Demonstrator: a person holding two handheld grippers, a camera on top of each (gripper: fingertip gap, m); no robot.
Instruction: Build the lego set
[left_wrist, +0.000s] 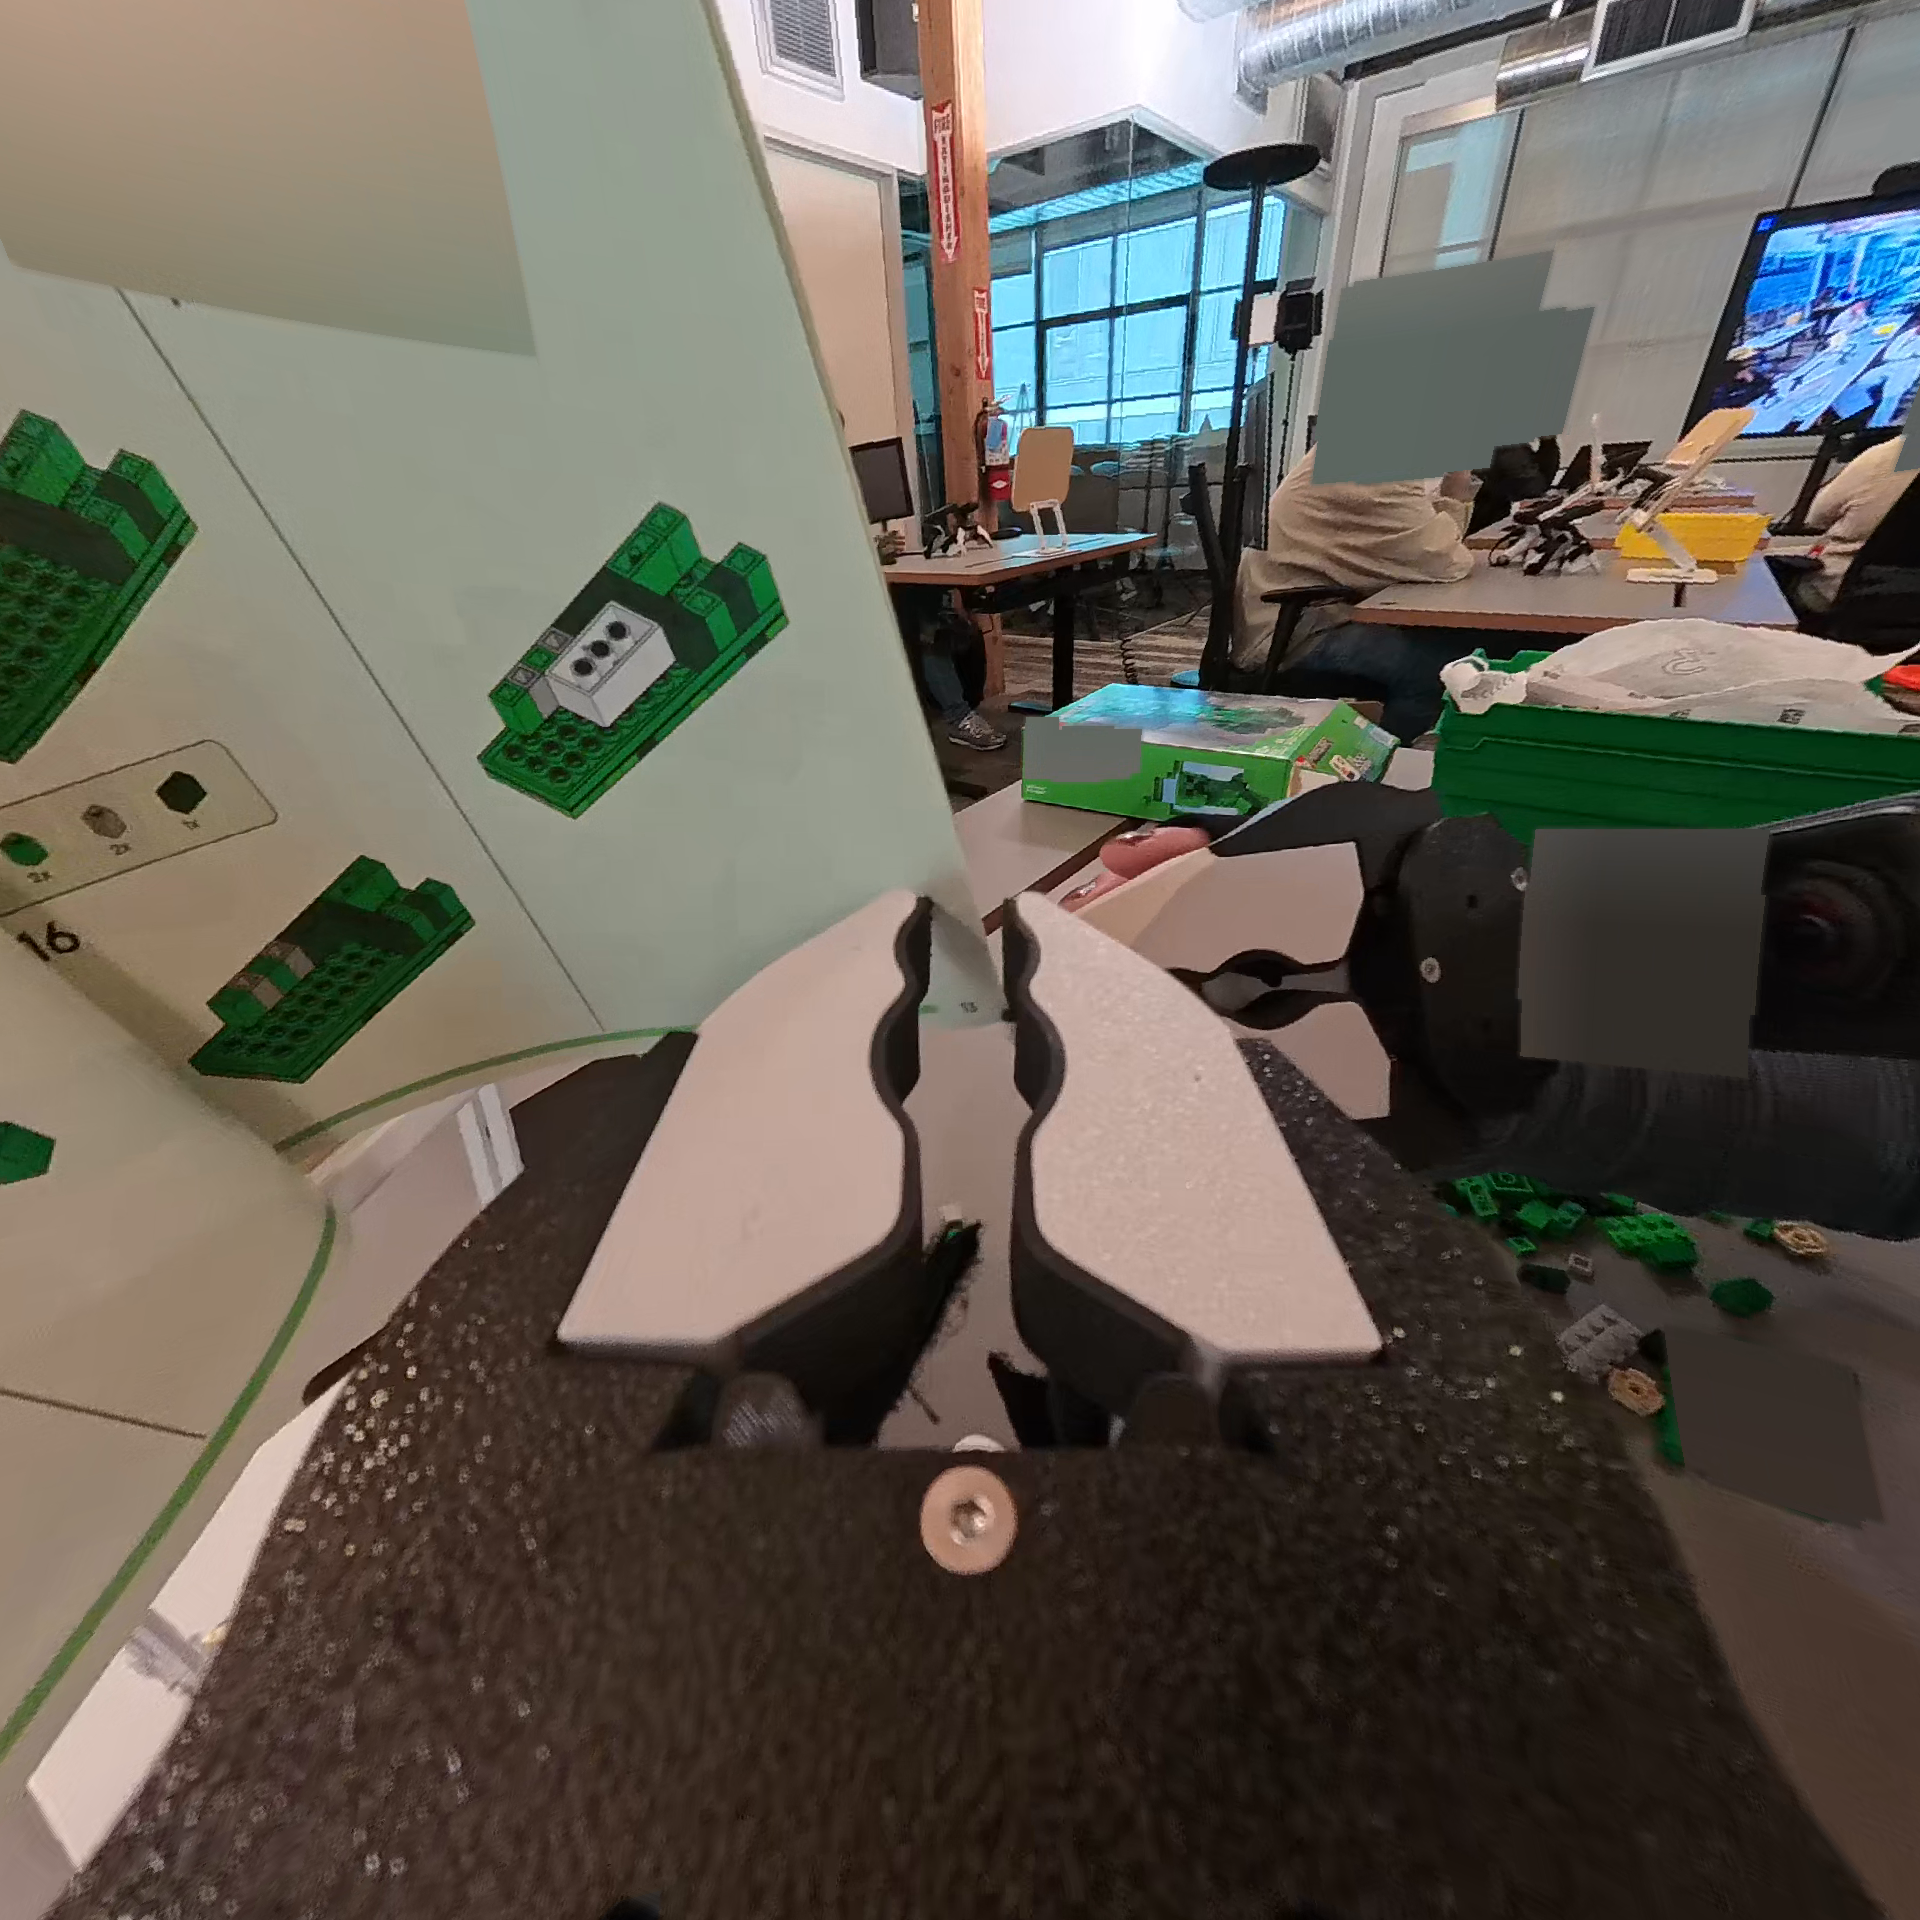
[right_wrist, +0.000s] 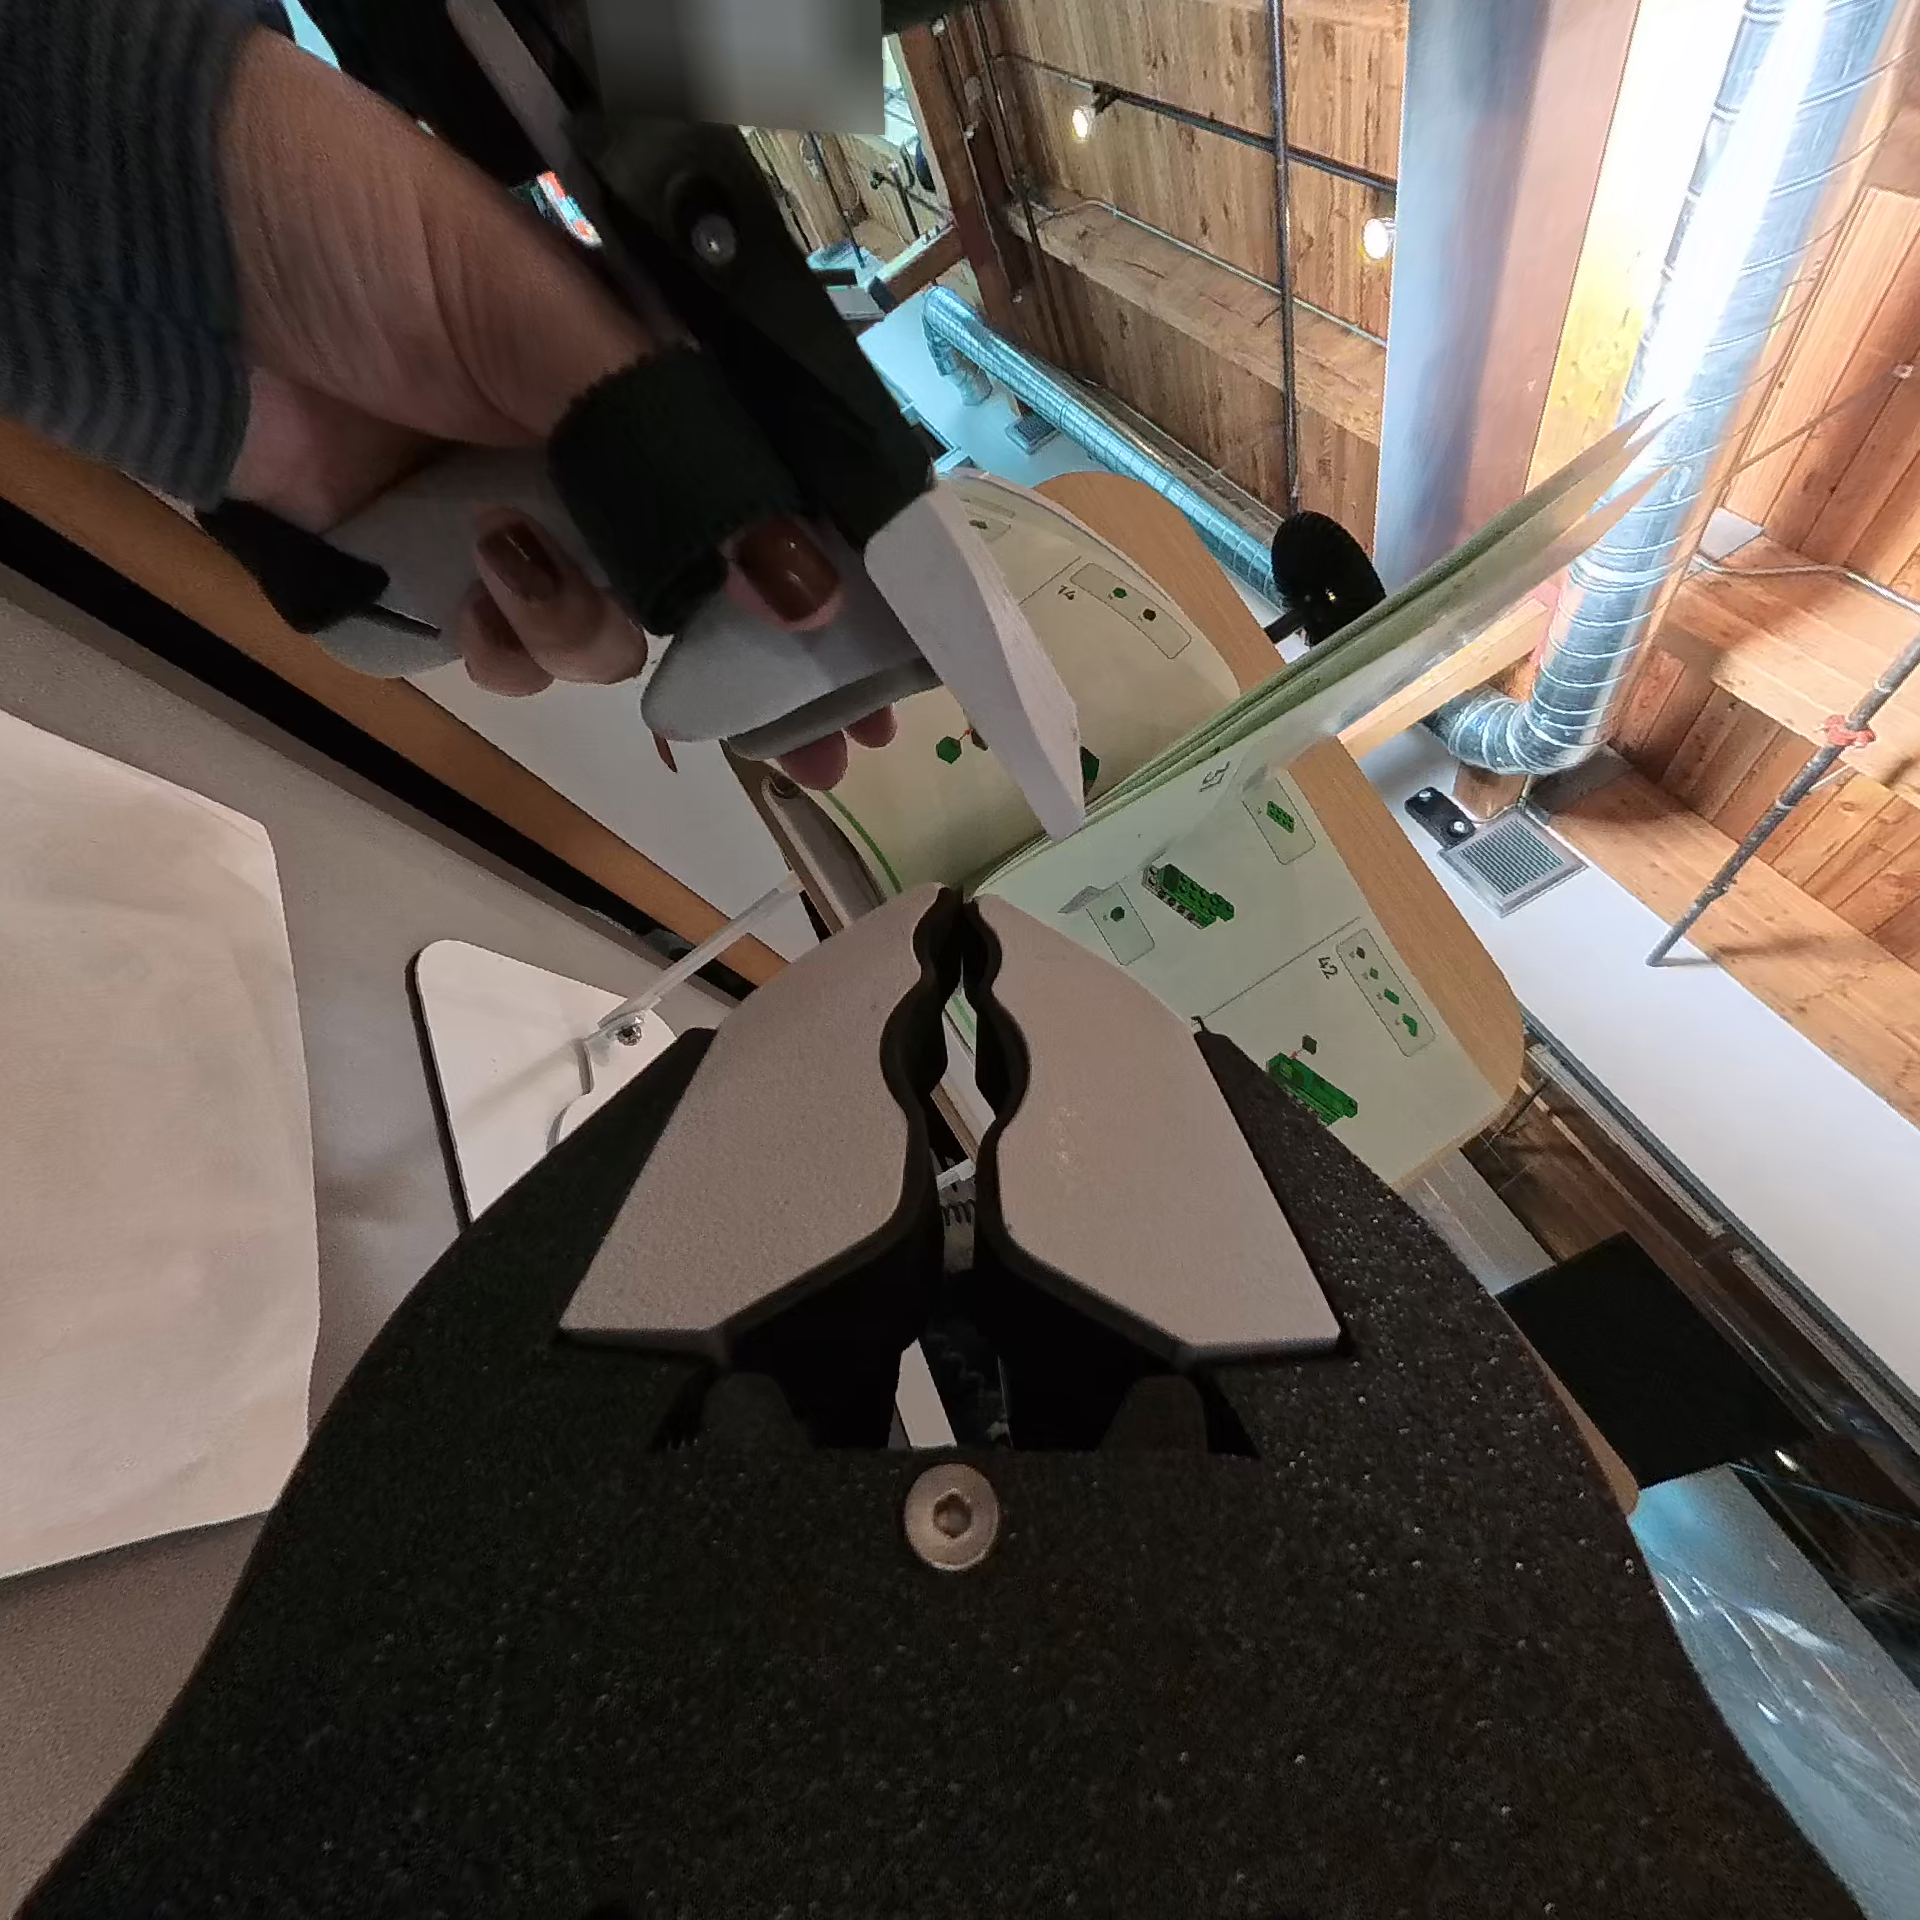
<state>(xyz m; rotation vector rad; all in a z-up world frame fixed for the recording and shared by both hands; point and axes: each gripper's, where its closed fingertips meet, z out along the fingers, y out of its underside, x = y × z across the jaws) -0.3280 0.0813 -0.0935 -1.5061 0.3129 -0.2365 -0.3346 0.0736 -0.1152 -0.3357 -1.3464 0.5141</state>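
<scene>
The lego instruction booklet (left_wrist: 416, 623) stands open on a wooden stand (right_wrist: 1382, 883), with green build steps printed on its pages. My left gripper (left_wrist: 968, 914) is slightly open, and the lower corner of a lifted page hangs between its fingertips. It also shows in the right wrist view (right_wrist: 1055, 810), tips against the fanned pages (right_wrist: 1351, 665). My right gripper (right_wrist: 961, 909) is shut, its tips at the booklet's lower edge; I cannot tell whether they pinch a page. Its black body (left_wrist: 1455, 935) shows just right of the left gripper. Loose green bricks (left_wrist: 1621, 1236) lie on the table to the right.
A green lego box (left_wrist: 1205, 758) and a green bin (left_wrist: 1662, 769) with a plastic bag stand behind the bricks. A white sheet (right_wrist: 135, 1143) lies on the table left of the stand's white base (right_wrist: 499, 1039). People sit at desks farther back. The tips of both grippers are at nearly the same place.
</scene>
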